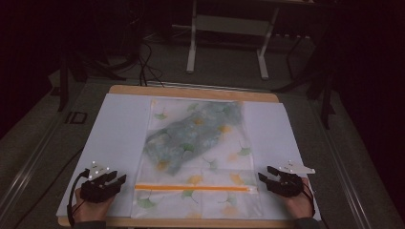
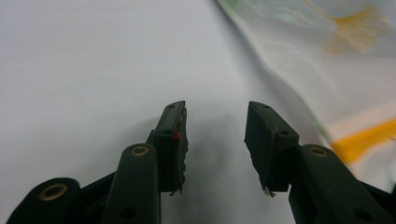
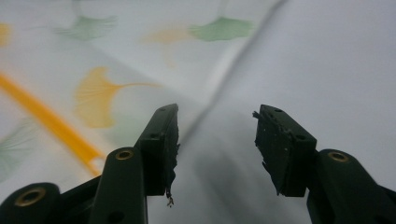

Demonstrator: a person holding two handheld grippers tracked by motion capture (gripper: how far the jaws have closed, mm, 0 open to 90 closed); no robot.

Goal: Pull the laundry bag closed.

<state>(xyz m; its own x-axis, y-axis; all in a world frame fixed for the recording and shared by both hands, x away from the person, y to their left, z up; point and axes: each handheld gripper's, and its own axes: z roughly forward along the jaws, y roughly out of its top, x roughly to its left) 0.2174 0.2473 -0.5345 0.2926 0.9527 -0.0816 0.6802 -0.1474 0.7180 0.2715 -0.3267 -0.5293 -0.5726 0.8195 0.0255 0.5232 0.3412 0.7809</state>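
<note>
A white mesh bag printed with green and yellow ginkgo leaves lies flat on a white sheet; a grey-green cloth shows inside it. An orange zipper runs across its near part. My left gripper rests open on the sheet just left of the bag, nothing between its jaws. In the left gripper view the gripper faces the bag's edge and the zipper end. My right gripper stands open just right of the bag. In the right gripper view that gripper straddles the bag's edge, with the zipper to its left.
The sheet covers a wooden board on a dark floor. White table legs stand beyond the far edge. Cables trail on the floor at the back left. Bare sheet lies on both sides of the bag.
</note>
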